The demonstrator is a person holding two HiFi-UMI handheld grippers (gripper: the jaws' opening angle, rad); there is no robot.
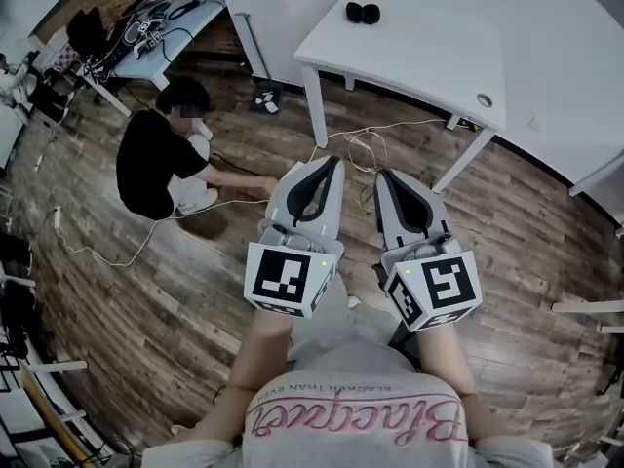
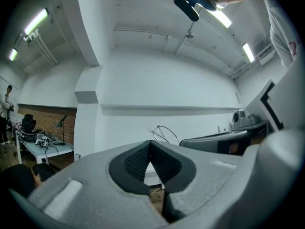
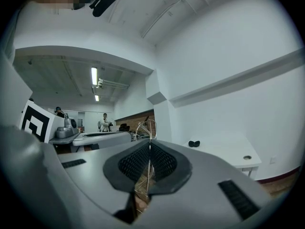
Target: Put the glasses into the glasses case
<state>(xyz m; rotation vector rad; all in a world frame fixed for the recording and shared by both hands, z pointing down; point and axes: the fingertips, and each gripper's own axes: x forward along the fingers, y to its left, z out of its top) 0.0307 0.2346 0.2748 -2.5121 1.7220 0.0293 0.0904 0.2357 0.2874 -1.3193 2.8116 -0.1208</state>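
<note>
A small black object with two rounded lobes [image 1: 363, 12] lies on the white table [image 1: 429, 61] far ahead; I cannot tell whether it is the glasses or the case. It also shows as a dark speck [image 3: 193, 143] in the right gripper view. My left gripper [image 1: 334, 161] and right gripper [image 1: 382, 175] are held side by side over the wooden floor, well short of the table. Both are shut, pads meeting at the tips [image 2: 150, 142] [image 3: 149, 142], with nothing between them.
A person in black [image 1: 161, 154] crouches on the floor at the left. Loose cables [image 1: 366, 144] run over the planks by the table legs. A desk with equipment [image 1: 156, 22] stands at the far left. Another person [image 3: 104, 121] stands in the distance.
</note>
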